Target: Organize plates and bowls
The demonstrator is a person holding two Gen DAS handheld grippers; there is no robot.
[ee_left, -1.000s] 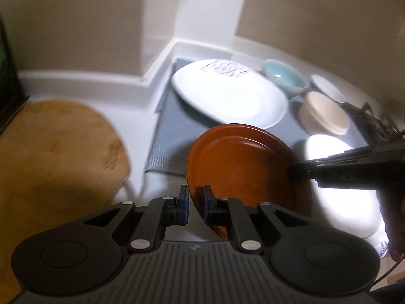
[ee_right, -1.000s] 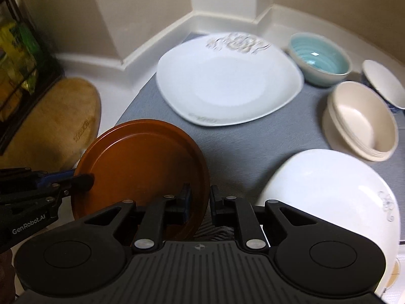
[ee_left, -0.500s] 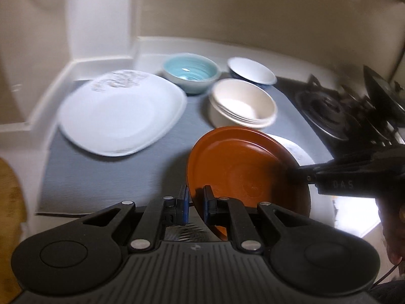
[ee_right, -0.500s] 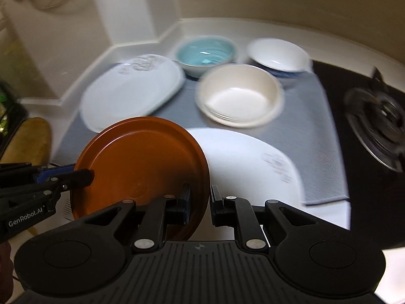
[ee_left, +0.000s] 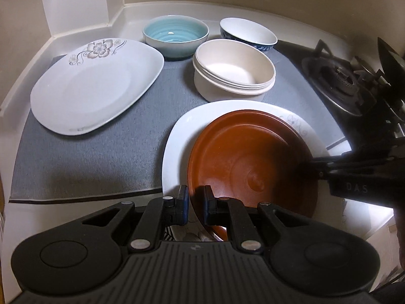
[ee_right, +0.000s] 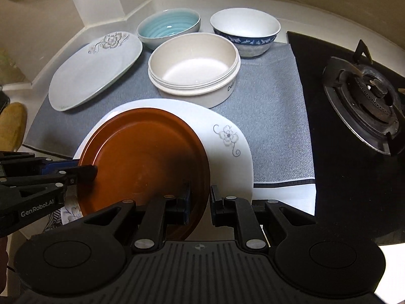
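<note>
- Left gripper (ee_left: 193, 204) and right gripper (ee_right: 200, 202) each pinch an edge of the brown plate (ee_right: 144, 157), jaws nearly closed on its rim.
- Within the last second, the pair swung the plate from beside the counter's left end to directly over the near white plate (ee_right: 227, 136) on the grey mat (ee_right: 278, 116).
- Stacking looks imminent; whether the two plates already touch is unclear.
- Bowls wait behind.

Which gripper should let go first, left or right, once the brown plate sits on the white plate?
Probably the left gripper: the brown plate overhangs the white plate on that side, so withdrawal looks freer. The right gripper grips over the white plate.
</note>
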